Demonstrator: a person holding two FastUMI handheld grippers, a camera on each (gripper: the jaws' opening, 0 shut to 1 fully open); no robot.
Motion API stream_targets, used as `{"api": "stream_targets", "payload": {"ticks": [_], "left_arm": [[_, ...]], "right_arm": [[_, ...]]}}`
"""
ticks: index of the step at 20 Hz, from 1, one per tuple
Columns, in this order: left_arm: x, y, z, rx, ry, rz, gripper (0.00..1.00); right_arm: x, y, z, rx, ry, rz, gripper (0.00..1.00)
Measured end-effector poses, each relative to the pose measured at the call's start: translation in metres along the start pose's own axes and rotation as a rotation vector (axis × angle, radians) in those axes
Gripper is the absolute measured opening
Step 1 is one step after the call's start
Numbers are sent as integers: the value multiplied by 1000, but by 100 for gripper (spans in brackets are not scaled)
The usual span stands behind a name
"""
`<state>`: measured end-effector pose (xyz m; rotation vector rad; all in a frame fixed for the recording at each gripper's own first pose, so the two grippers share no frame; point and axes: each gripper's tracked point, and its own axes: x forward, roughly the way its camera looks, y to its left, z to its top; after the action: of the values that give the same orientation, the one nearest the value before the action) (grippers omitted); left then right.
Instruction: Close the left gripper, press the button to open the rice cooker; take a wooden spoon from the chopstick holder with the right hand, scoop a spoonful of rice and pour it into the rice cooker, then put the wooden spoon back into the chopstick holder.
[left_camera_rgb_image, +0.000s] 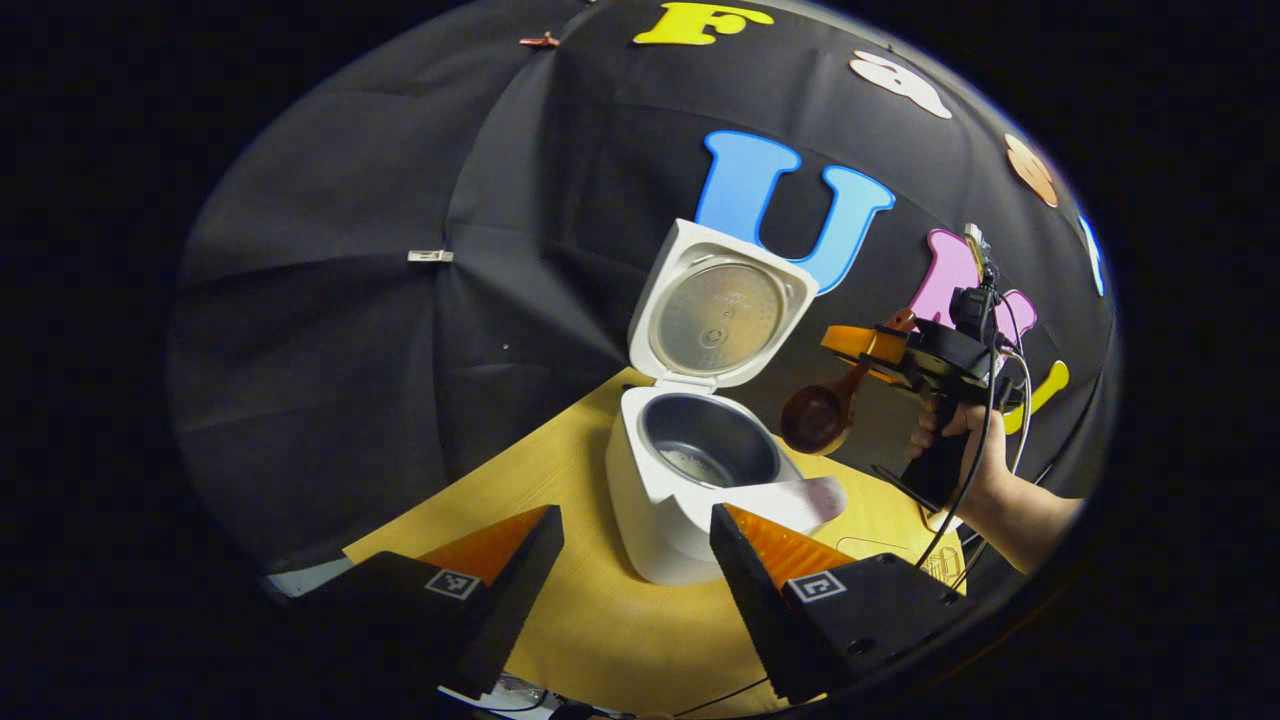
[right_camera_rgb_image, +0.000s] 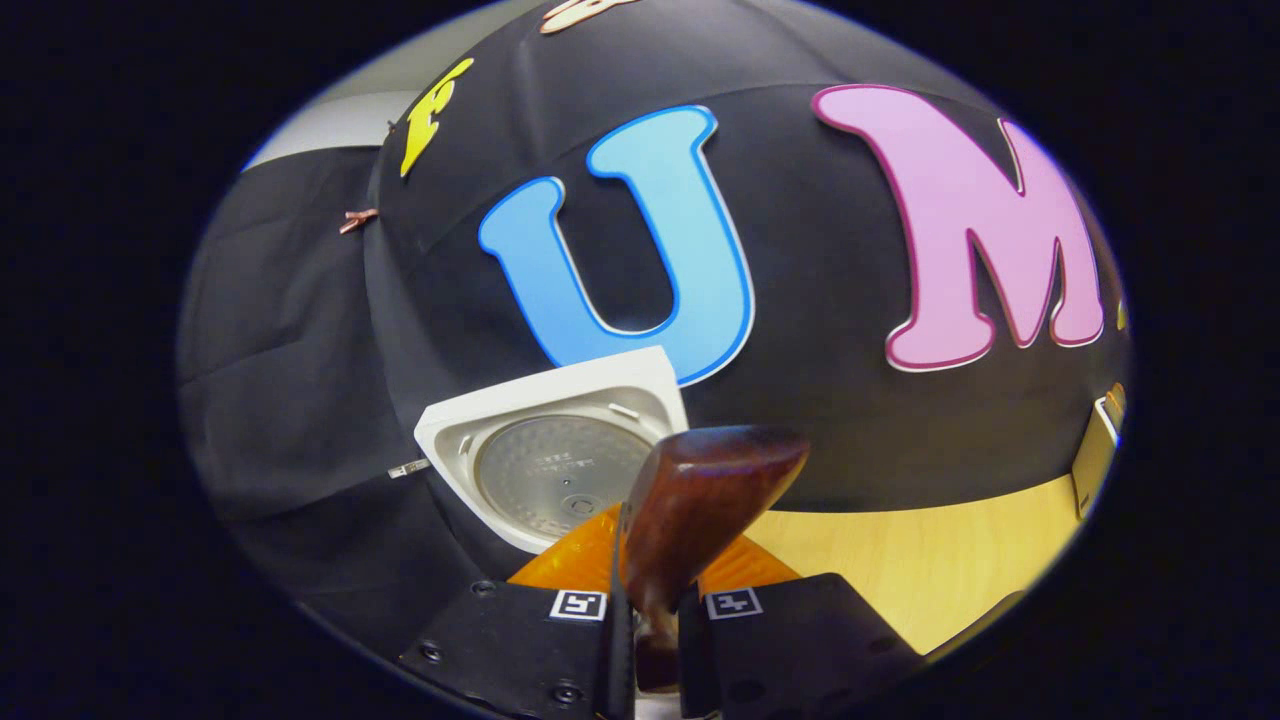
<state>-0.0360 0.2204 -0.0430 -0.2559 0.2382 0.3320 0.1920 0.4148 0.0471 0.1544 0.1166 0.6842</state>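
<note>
Rice cooker (left_camera_rgb_image: 690, 480) on the bench (left_camera_rgb_image: 600, 620), lid up; right gripper (right_camera_rgb_image: 655, 600) clenched on wooden spoon (right_camera_rgb_image: 700, 490) just beside the cooker; left gripper (left_camera_rgb_image: 635, 560) released, before the cooker.

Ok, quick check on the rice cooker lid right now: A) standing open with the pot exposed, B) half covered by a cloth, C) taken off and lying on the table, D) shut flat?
A: in the left gripper view the rice cooker has its lid tipped up at the back, the inner pot exposed, while the right tool holds the wooden spoon beside it.
</note>
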Motion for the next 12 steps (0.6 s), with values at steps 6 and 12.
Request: {"api": "stream_targets", "payload": {"ticks": [6,12], "left_arm": [[-4,-49,12,58,-16,-41,95],[-15,-90,8,108,-14,-64,95]], "right_arm": [[-49,-69,32,87,-45,-82,21],[-108,-152,43,123,-75,-193,21]]}}
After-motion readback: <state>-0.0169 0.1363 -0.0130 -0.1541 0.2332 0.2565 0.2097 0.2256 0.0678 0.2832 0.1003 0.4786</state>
